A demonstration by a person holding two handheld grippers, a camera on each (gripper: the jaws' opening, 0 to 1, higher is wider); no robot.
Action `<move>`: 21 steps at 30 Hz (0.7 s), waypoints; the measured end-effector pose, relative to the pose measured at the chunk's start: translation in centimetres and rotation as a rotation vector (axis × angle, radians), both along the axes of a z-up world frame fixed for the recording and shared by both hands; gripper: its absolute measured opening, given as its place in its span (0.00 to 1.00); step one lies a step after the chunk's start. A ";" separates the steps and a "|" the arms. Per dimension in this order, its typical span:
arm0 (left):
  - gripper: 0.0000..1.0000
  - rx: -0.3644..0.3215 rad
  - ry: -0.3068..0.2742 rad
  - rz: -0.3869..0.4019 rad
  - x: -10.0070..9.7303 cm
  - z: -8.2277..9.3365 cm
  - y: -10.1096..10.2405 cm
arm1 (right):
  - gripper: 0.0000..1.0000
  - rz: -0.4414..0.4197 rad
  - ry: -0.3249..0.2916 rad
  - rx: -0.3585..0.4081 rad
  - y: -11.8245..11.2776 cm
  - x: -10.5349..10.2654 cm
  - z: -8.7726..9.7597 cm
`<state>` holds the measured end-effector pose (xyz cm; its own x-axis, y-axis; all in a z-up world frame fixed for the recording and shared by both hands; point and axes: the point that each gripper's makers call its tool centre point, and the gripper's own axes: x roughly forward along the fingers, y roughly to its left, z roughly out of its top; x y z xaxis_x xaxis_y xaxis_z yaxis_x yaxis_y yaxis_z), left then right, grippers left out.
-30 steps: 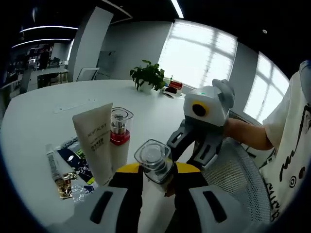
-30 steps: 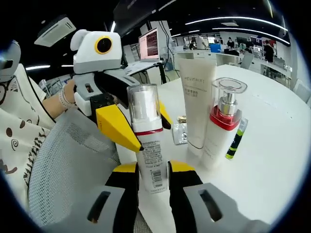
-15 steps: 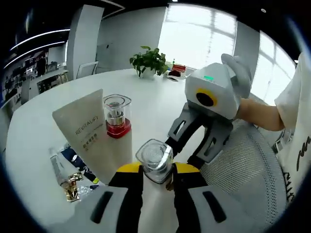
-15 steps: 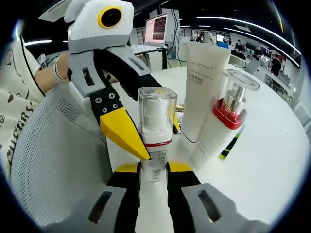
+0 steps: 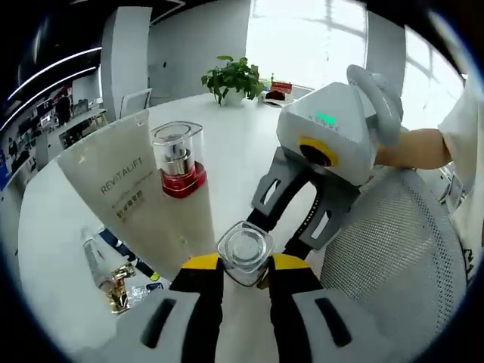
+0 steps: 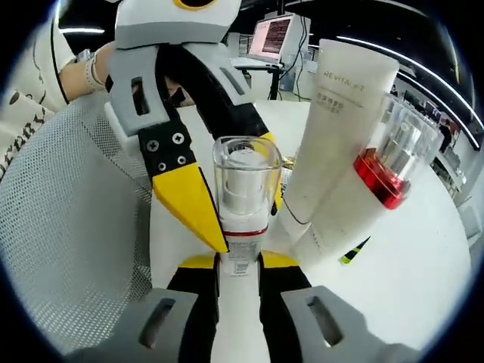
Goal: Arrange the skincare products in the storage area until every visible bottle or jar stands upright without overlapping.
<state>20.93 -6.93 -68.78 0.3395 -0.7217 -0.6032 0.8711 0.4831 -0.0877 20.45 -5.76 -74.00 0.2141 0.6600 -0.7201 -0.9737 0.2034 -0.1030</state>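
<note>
While both grippers are clamping the clear-capped bottle (image 6: 244, 198) near the surface (image 5: 234, 162) edge, the placing step is in hand; next calls for release. The left gripper (image 5: 244, 266) is gripping near the cap, the right gripper (image 6: 239, 266) lower (approaching from opposite sides). Beside it are standing the white tube (image 6: 333, 125) and red-collared pump bottle (image 5: 180, 178).

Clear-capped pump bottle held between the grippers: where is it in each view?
Left gripper view: clear-capped pump bottle at lower centre, seen from above between this hand-held gripper's yellow tips.
Right gripper view: same bottle at centre, upright, seen from the side, the other hand-held gripper's yellow tips beside it.
Shared landmark: white REVITALIFT tube, beside the red-collared pump bottle.
</note>
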 end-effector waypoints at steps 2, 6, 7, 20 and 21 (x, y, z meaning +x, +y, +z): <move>0.18 -0.012 -0.002 -0.002 0.1 0.0 -0.1 | 0.19 0.004 0.004 0.004 0.0 0.0 0.0; 0.18 -0.022 -0.024 -0.009 0.2 0.2 -0.4 | 0.19 -0.007 -0.002 0.014 -0.2 0.2 -0.1; 0.18 -0.030 -0.025 -0.012 0.1 0.3 -0.6 | 0.19 -0.008 -0.009 0.007 -0.3 0.3 -0.1; 0.29 0.057 -0.050 -0.051 0.0 -1.6 0.7 | 0.27 -0.094 0.024 -0.045 -1.7 0.6 -0.8; 0.28 0.080 -0.043 -0.056 -0.1 -2.0 1.0 | 0.26 -0.096 0.032 -0.041 -1.7 0.6 -0.8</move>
<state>20.78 -5.98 -70.77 0.3271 -0.6901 -0.6455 0.8991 0.4376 -0.0123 21.00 -7.48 -74.79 0.2512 0.6072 -0.7538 -0.9529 0.2921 -0.0822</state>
